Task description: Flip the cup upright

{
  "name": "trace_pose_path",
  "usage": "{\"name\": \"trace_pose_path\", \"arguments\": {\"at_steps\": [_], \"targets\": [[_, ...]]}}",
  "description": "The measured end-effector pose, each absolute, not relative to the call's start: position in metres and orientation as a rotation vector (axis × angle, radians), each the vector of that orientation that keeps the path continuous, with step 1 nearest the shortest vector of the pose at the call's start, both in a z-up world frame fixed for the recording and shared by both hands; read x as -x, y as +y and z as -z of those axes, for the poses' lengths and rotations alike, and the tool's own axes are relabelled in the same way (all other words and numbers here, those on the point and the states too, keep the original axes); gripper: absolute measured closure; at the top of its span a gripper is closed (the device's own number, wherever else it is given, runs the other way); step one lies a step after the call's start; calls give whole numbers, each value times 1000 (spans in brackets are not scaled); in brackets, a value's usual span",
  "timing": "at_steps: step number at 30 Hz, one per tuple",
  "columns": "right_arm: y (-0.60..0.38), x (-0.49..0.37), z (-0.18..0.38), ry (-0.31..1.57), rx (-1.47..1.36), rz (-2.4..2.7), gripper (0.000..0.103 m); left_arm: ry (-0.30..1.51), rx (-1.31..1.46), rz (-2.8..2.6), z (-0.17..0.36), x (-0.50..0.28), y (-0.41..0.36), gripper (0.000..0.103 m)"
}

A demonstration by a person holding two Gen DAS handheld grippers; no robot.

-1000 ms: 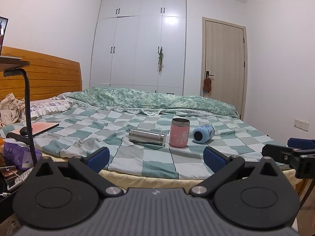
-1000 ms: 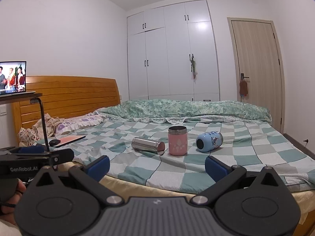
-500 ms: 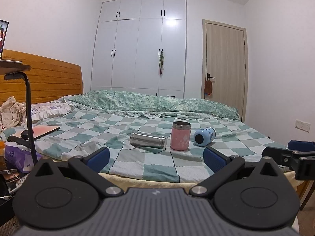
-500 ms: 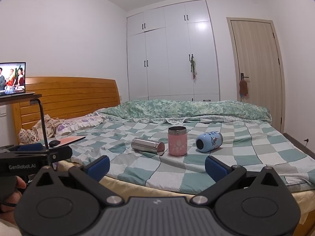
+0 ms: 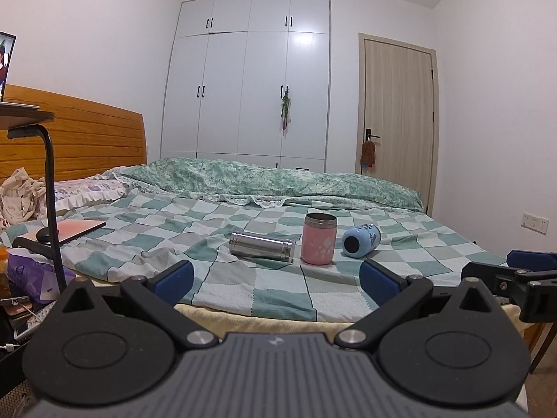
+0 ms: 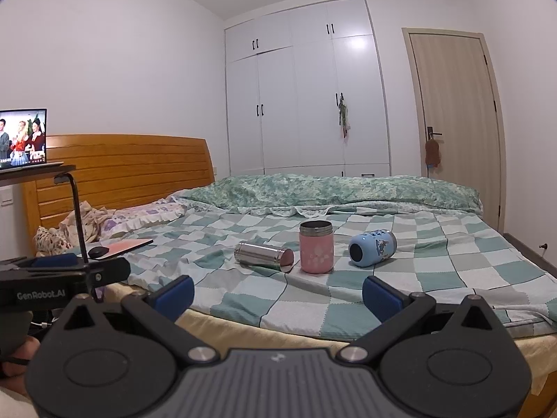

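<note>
Three cups rest on the checked bedspread. A steel cup (image 5: 261, 246) (image 6: 264, 256) lies on its side at the left. A pink cup (image 5: 318, 239) (image 6: 316, 246) stands upright in the middle. A blue cup (image 5: 360, 239) (image 6: 372, 247) lies on its side at the right. My left gripper (image 5: 276, 280) is open and empty, short of the bed's near edge. My right gripper (image 6: 277, 296) is open and empty, also short of the bed. Each gripper shows at the side of the other's view.
A bed (image 5: 289, 292) with a wooden headboard (image 6: 122, 167) fills the room. A laptop and mouse (image 6: 115, 246) lie at its left. A stand with a screen (image 6: 22, 139) is at the far left. Wardrobe (image 5: 250, 80) and door (image 5: 397, 118) stand behind.
The left gripper's view has tilted upward, so the cups sit lower in its frame. The right gripper has barely moved. The cups have not moved.
</note>
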State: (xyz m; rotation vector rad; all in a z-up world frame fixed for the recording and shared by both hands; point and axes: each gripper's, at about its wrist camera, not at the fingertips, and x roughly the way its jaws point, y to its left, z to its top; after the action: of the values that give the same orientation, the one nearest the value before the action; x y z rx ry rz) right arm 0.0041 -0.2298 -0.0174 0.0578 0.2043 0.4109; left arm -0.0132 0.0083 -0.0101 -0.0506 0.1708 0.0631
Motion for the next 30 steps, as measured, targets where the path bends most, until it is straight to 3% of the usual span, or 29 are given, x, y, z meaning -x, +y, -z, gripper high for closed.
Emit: {"name": "trace_pose_path", "arguments": {"at_steps": [30], "targets": [[-229, -6, 17, 211, -50, -416, 0, 173, 50, -58, 11, 13, 9, 0]]}}
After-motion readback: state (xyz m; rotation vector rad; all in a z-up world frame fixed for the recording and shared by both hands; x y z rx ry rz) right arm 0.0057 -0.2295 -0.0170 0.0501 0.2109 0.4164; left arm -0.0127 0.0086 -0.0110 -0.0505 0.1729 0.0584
